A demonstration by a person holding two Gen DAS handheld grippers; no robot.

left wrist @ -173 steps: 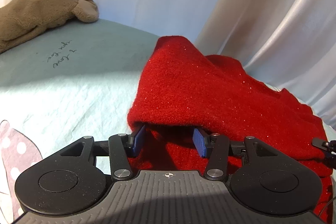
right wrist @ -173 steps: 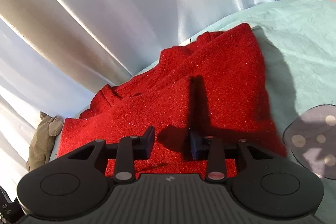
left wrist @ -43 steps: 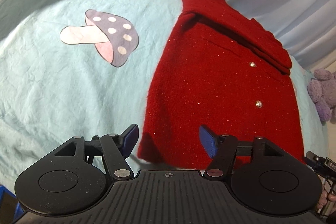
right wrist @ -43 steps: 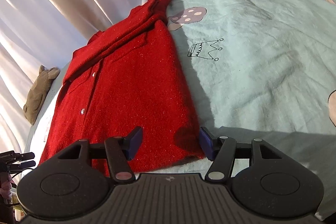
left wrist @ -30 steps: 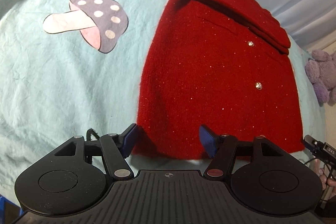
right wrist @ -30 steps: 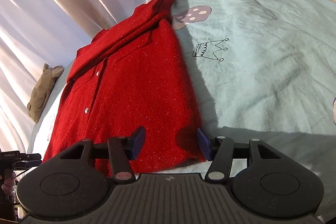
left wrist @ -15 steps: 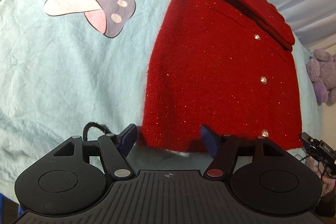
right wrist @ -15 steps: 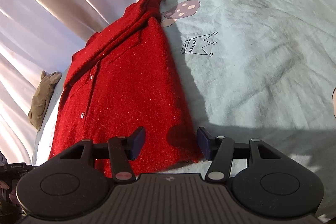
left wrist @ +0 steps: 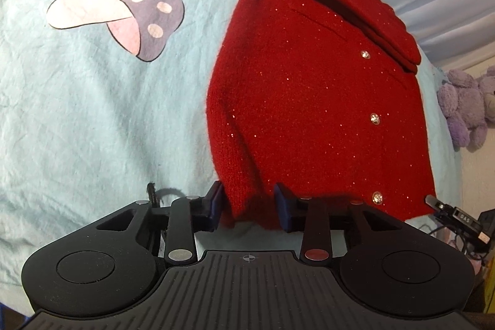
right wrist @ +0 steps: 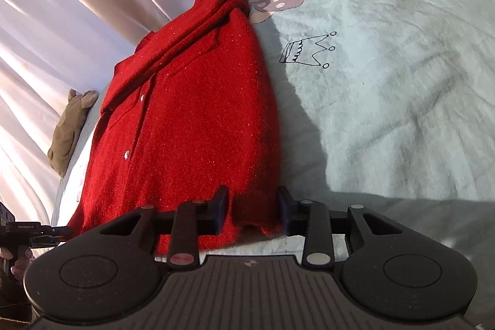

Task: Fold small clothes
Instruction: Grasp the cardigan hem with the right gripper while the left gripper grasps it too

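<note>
A red sparkly knitted cardigan (left wrist: 312, 101) with small shiny buttons lies flat on a pale teal bedsheet (left wrist: 92, 119), its sleeves folded across the top. It also shows in the right wrist view (right wrist: 191, 126). My left gripper (left wrist: 249, 203) has its jaws partly closed around the cardigan's near left hem corner, with a gap still visible beside the cloth. My right gripper (right wrist: 252, 207) stands the same way around the near right hem corner.
The sheet has a mushroom print (left wrist: 123, 11) left of the cardigan and a crown drawing (right wrist: 307, 51) on its right. A purple plush toy (left wrist: 467, 107) lies at the right, a brown plush toy (right wrist: 69, 129) by the white curtain (right wrist: 77, 5).
Both grippers have moved forward onto the cardigan's bottom hem corners and their jaws have narrowed around the cloth. Earlier, both jaws were wide open and just short of the hem.
</note>
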